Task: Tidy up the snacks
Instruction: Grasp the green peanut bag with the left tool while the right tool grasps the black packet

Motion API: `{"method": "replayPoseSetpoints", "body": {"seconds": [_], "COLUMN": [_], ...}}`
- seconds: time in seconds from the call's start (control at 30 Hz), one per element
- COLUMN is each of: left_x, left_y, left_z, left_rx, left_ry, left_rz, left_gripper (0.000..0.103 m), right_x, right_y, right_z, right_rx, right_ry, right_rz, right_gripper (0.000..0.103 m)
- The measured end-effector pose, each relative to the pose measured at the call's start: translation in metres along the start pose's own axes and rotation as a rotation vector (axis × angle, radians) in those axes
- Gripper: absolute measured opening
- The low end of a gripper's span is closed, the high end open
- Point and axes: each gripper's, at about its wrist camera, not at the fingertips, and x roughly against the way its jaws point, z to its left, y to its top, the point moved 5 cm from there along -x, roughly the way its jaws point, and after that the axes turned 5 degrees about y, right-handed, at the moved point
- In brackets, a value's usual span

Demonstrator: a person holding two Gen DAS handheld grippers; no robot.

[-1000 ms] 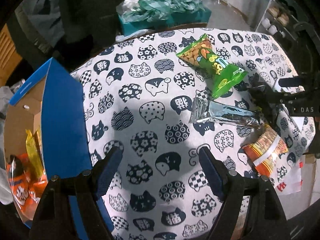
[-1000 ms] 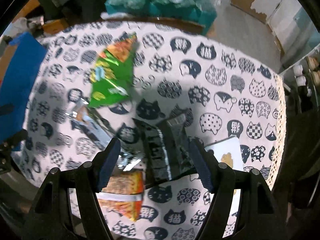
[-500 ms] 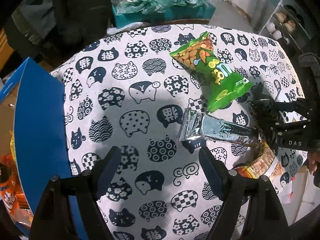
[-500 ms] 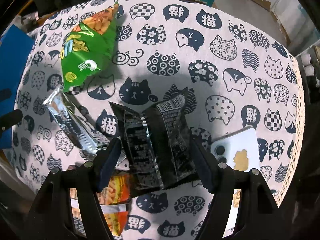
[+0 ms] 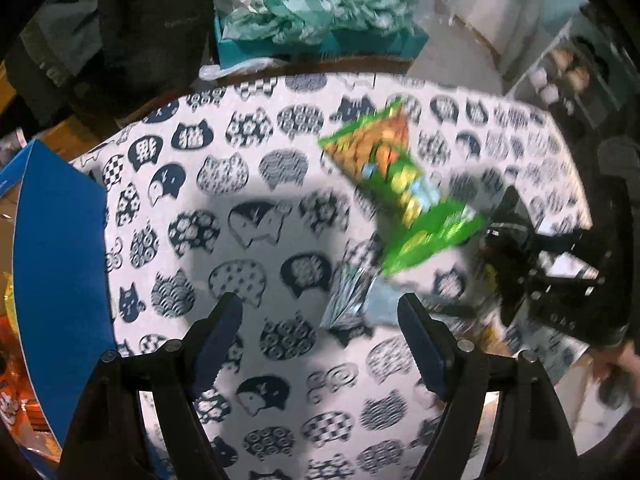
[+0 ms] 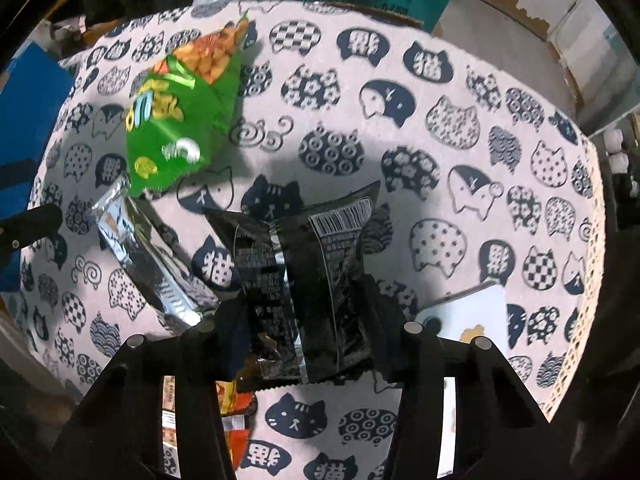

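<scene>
Right gripper [image 6: 306,340] closing on black snack packet [image 6: 304,276] (seemingly touching), left gripper [image 5: 320,336] wide, empty

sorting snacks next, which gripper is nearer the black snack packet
Right. The right gripper is closing around the black packet; the left gripper hangs open over the tablecloth beside the silver packet.
</scene>
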Motion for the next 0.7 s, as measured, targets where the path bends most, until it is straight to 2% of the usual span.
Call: {"method": "replayPoseSetpoints", "body": {"seconds": [0.07, 0.23, 0.43, 0.7], "left_x": [0.003, -0.003, -0.024, -0.057], "left_y": [0.011, 0.038, 0.060, 0.068], "left_z": [0.000, -0.004, -0.018, -0.041], "left_rx": [0.023, 0.063, 0.134, 0.145], "left_ry": [-0.018, -0.023, -0.083, -0.102], "left_rz": [-0.016, -0.048, -0.015, 0.050], "left_gripper": [0.086, 0.087, 0.087, 0.087], "right_x": [0.011, 0.033, 0.051, 0.064], "right_y": [0.007, 0.025, 0.042, 0.046], "right_z": [-0.003, -0.023, -0.040, -0.046], "right_rx": [-0.018, -0.038, -0.018, -0.083], "right_ry": [0.005, -0.026, -0.071, -0.027], "right_rz": [-0.022, -0.062, -0.094, -0.114], "right_gripper": [0.047, 0.047, 0.047, 0.047]}}
